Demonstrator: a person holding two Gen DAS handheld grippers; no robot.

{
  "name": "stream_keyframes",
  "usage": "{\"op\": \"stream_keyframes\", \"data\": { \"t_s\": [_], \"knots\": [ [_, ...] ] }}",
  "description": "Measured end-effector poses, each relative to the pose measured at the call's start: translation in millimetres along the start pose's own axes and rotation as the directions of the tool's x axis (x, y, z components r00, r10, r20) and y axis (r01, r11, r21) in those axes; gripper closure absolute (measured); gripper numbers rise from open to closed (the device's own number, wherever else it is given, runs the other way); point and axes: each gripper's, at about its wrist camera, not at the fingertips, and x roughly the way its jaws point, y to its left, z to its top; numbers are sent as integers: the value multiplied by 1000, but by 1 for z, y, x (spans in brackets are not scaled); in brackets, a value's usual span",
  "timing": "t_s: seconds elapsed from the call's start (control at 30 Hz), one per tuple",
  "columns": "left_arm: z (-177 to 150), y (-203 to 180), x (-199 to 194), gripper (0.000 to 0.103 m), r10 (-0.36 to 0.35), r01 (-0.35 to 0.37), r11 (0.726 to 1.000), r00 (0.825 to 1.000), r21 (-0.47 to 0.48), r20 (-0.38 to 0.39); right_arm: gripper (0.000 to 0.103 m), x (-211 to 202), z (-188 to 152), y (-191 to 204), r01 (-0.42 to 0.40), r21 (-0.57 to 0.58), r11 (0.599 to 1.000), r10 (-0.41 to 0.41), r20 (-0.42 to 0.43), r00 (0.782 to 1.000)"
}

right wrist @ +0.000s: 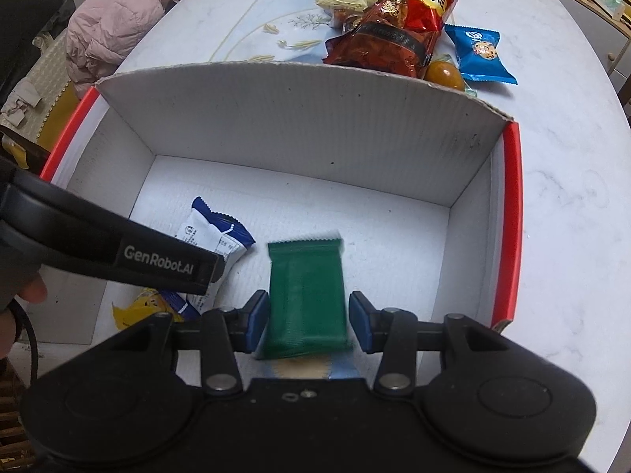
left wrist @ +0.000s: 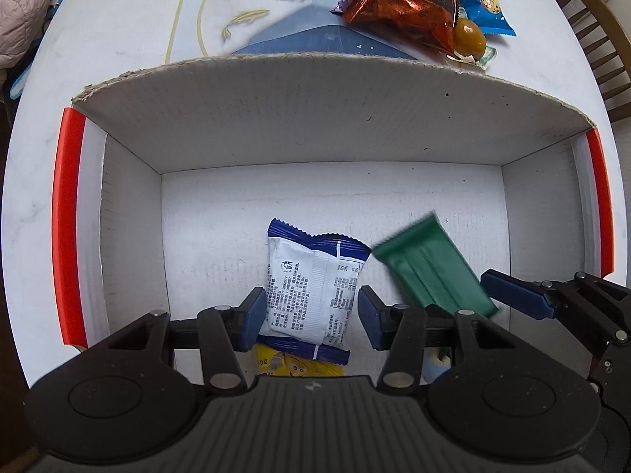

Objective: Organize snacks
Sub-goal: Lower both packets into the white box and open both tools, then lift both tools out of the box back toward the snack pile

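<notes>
A: Starting with the largest item: the table (right wrist: 552, 197) carries the open white box (left wrist: 315, 118), red-edged at both ends. Unsorted snacks lie beyond the far wall: a red-orange bag (right wrist: 394, 39), a blue cookie packet (right wrist: 479, 53) and an amber sweet (right wrist: 443, 73).

B: Which step is in hand?

A: Judged from the layout, depositing. Both tools point down into the box. The left gripper (left wrist: 311, 311) straddles the blue-and-white packet (left wrist: 311, 280), which lies on a yellow packet (left wrist: 295, 366) on the floor of the box. There is a gap at the right pad, so the jaws are parted and nothing is gripped.

B: And the other side?

A: The right gripper (right wrist: 307, 321) has the green wrapper (right wrist: 305, 295) between its pads. The wrapper is blurred, with a gap at the right pad, so it appears released and dropping. I cannot confirm that it has landed.

B: Next move?

A: Probably lift both tools straight up clear of the walls, then reach over the far wall to the remaining pile.
</notes>
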Motion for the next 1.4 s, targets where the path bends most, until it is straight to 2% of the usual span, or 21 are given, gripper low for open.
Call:
{"op": "stream_keyframes", "data": {
  "t_s": [0.17,0.57,0.8,0.87,0.93,1.0,1.17,1.23,1.3,1.4],
  "knots": [
    [-4,4,-8,47,-38,38,999,999,-13,7,57,-8,-1,1,-20,-8,1000,20,10,1000],
    [-35,23,-49,43,-129,130,991,990,-15,58,42,-51,-9,1,-85,-19,996,87,82,993],
    [-57,27,-94,43,-145,143,989,977,21,154,40,-84,-16,1,-110,-24,994,112,147,983],
    [-62,29,-107,43,-145,142,989,972,31,185,39,-95,-16,1,-118,-30,993,121,169,978],
    [-67,30,-121,43,-141,136,990,966,39,217,32,-105,-17,1,-123,-37,992,128,193,973],
    [-72,31,-134,43,-134,126,991,958,48,252,29,-116,-17,1,-126,-44,991,133,220,966],
    [-78,34,-167,43,-117,103,993,937,59,328,27,-144,-14,-2,-143,-55,988,152,276,949],
    [-78,34,-183,43,-111,90,993,926,74,361,21,-156,-11,-3,-145,-59,988,156,302,940],
    [-78,34,-199,37,-104,75,993,913,89,395,20,-169,-8,-4,-146,-68,987,160,329,931],
    [-73,34,-223,35,-95,56,993,890,100,446,16,-190,0,-7,-141,-77,987,159,379,912]
  ]
}}
